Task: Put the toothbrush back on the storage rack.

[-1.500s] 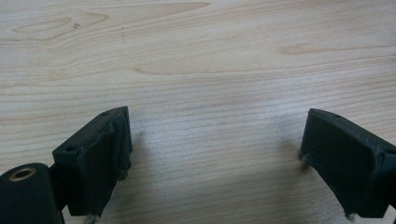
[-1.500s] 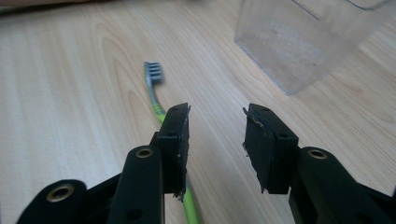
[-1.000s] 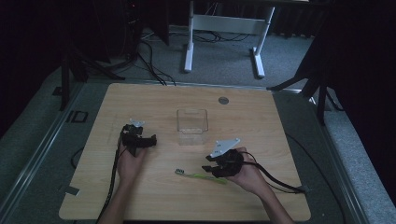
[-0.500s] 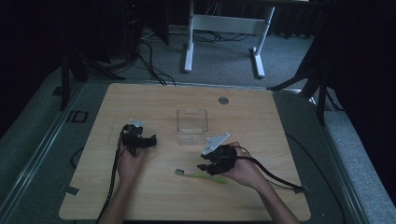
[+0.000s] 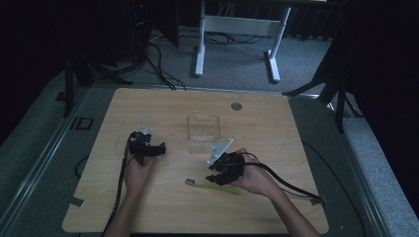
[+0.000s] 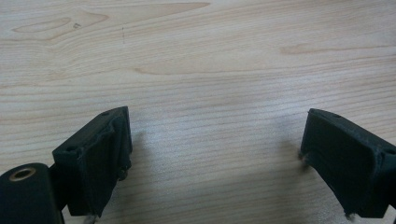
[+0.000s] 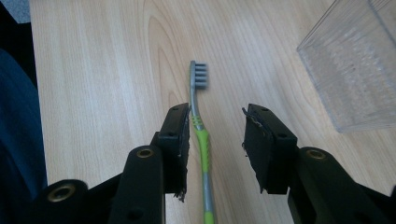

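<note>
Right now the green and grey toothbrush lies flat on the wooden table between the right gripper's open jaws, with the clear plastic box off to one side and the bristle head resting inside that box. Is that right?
Not quite. In the right gripper view the green and grey toothbrush does lie flat on the wooden table between the right gripper's open jaws, but its bristle head rests on bare wood, apart from the clear plastic box.

Dim lab (test rig): wooden table (image 5: 163, 106), floor cables (image 5: 158, 59), stands (image 5: 200, 47).

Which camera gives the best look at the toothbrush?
The right gripper view: the toothbrush lies close up between the claw's jaws, grey bristles and green handle clear. The high view shows it as a thin green sliver.
</note>
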`<control>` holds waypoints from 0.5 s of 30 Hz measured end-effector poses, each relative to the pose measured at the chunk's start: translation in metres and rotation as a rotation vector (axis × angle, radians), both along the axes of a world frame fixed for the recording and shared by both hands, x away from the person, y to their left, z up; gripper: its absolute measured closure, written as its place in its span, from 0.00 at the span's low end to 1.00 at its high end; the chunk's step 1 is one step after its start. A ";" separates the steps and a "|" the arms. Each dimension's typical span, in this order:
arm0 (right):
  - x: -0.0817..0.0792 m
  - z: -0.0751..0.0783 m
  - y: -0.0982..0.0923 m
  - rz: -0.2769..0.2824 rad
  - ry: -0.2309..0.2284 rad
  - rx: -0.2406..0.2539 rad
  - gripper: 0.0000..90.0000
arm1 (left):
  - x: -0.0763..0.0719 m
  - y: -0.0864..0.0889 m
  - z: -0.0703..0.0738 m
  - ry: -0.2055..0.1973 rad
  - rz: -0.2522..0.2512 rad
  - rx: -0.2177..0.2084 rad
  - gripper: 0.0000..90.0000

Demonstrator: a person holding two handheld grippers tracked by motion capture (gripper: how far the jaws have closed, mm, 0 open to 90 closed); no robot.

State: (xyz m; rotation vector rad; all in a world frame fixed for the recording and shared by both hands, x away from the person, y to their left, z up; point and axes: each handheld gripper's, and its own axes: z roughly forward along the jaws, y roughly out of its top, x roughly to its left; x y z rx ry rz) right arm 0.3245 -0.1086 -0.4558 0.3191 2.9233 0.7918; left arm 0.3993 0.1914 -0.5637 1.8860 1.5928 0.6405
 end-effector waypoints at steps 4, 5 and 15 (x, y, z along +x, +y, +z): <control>0.000 -0.004 0.002 0.008 0.007 -0.021 0.67 | 0.000 0.000 0.000 0.000 0.000 0.000 0.10; 0.000 -0.004 0.002 0.008 0.007 -0.021 0.67 | 0.000 0.000 0.000 0.000 0.000 0.000 0.10; -0.001 -0.019 0.011 0.023 0.036 -0.093 0.69 | 0.000 0.000 0.000 0.000 0.000 0.000 0.10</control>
